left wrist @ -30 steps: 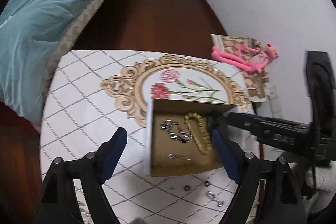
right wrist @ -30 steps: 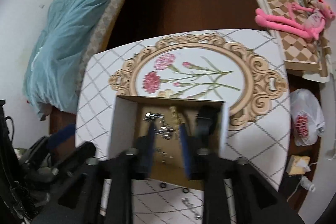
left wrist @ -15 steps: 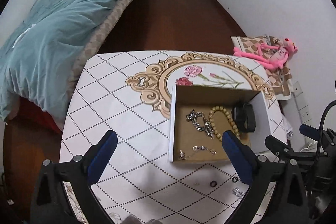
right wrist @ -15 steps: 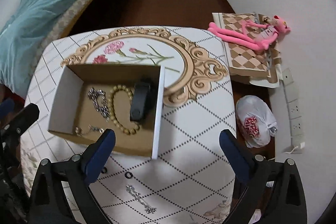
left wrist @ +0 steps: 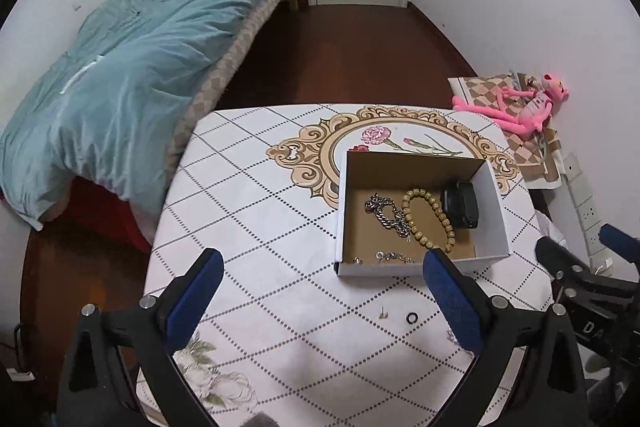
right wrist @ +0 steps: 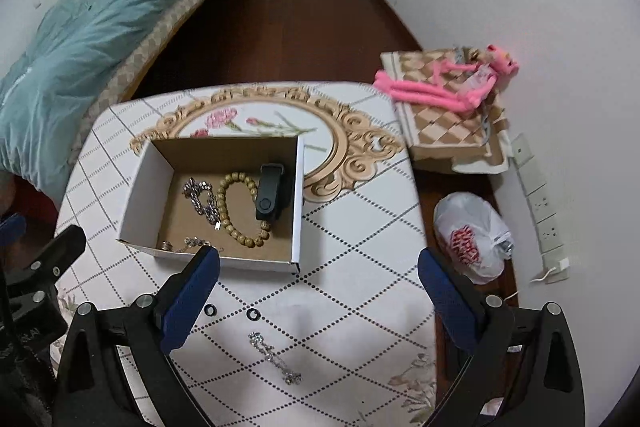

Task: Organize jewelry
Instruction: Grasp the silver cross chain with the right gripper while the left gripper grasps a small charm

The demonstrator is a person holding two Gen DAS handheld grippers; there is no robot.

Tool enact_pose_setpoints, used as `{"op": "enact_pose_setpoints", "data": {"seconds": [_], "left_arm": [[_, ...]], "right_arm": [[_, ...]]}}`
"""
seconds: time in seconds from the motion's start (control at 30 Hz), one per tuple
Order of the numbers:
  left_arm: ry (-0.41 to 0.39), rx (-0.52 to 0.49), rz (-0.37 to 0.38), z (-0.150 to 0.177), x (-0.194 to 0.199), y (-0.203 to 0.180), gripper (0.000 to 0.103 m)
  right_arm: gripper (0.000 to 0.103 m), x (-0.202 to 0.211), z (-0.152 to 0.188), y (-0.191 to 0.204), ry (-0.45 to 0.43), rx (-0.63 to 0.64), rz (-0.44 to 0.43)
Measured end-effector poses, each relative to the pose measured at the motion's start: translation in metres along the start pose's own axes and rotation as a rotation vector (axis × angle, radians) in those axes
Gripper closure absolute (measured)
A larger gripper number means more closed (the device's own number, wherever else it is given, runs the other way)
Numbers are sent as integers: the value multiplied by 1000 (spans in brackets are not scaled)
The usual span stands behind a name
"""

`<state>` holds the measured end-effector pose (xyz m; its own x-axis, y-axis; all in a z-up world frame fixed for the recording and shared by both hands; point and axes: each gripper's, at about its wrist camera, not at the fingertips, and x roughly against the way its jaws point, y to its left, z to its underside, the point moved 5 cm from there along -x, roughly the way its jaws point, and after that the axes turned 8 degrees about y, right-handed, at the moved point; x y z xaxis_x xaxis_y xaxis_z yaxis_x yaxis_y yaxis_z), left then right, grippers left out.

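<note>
Both tongs hang above the near part of the table (left wrist: 248, 211) and hold nothing. The left tongs (left wrist: 320, 297) are spread wide, with the blue pads far from each other. The right tongs (right wrist: 320, 293) are spread wide in the same way.

On the table there is an open cardboard box (right wrist: 144, 183), white outside and brown inside. It stands partly on the golden flower ornament (left wrist: 308, 155) that is printed on the table cover. Inside the box lie four things. A silver chain bracelet (right wrist: 202, 201) is in the left part, and a wooden bead bracelet (right wrist: 236, 209) is just beside it on the right. A black clasp-like object (right wrist: 269, 197) lies at the right, near the right wall of the box; it touches or overlaps the bead bracelet. A thin silver chain (left wrist: 394, 257) lies along the near wall of the box.

Some jewelry is outside the box, on the near part of the table. In the right wrist view two small black rings (right wrist: 253, 314) lie near each other, and nearer to the camera lies a small sparkling chain (right wrist: 276, 359). In the left wrist view I see one black ring (left wrist: 412, 317) and a small pin (left wrist: 383, 315) just to the left of it.

Beyond the table, on the left, is a bed with a blue blanket (left wrist: 120, 87). On the right, beside the wall, a pink plush toy (right wrist: 444, 83) lies on a checkered cushion (right wrist: 440, 127), and a white plastic bag (right wrist: 472, 235) is on the floor.
</note>
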<state>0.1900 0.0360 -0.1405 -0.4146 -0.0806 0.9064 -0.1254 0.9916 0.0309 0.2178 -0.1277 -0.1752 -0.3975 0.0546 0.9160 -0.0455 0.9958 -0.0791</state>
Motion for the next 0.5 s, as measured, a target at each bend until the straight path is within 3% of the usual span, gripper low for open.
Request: {"op": "enact_pose_setpoints", "data": {"seconds": [0.23, 0.5], "left_arm": [[-85, 6, -1, 14, 45, 1, 1], [-156, 1, 6, 26, 84, 0, 1]], "right_arm": [[3, 55, 16, -4, -112, -16, 23], [3, 99, 32, -12, -189, -54, -11]]}}
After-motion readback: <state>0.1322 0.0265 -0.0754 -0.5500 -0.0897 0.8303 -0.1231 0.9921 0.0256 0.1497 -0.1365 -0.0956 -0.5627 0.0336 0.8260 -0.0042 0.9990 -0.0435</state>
